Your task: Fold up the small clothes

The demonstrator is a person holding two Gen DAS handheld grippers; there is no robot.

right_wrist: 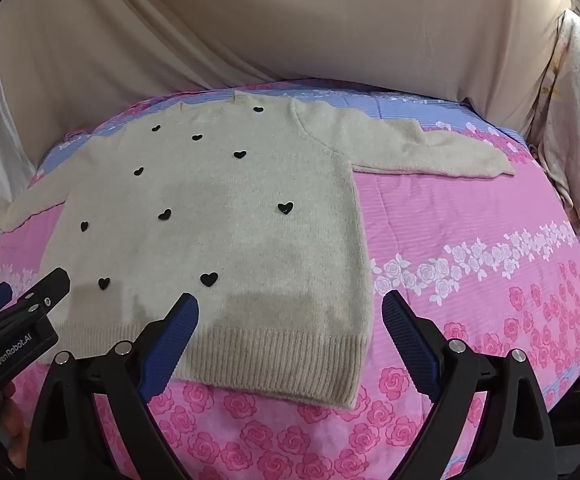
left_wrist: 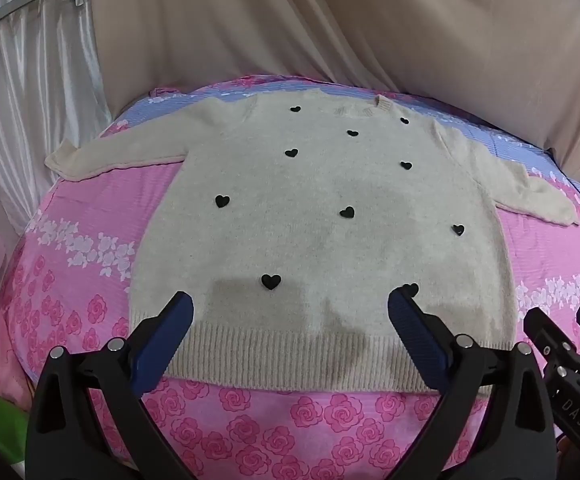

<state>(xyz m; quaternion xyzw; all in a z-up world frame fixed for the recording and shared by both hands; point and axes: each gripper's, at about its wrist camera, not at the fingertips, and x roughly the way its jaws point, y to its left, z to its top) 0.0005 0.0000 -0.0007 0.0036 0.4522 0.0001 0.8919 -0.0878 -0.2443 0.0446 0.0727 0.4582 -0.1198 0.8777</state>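
Sweater lies flat, face up on the bedsheet, hem toward me, neck at the far end, both sleeves out sideways. So its long axis runs straight away from me, sleeves across it. No fold made yet, I'd say.

My left gripper hovers w/ jaws wide apart, nothing in them, over the hem rib approx mid-body. My right gripper is likewise spread & empty, over the hem's right corner; one finger above knit, other above bare sheet. Can't tell if tips touch fabric; looks like a gap.

What the next move hangs on: each sleeve lies far & outward from its own-side gripper. Right sleeve is up and right of my right one, so that hand's nearer it; left sleeve is up-left of my left one. Prob. reach fwd along the side seams, pinch cuffs, bring inward over the chest
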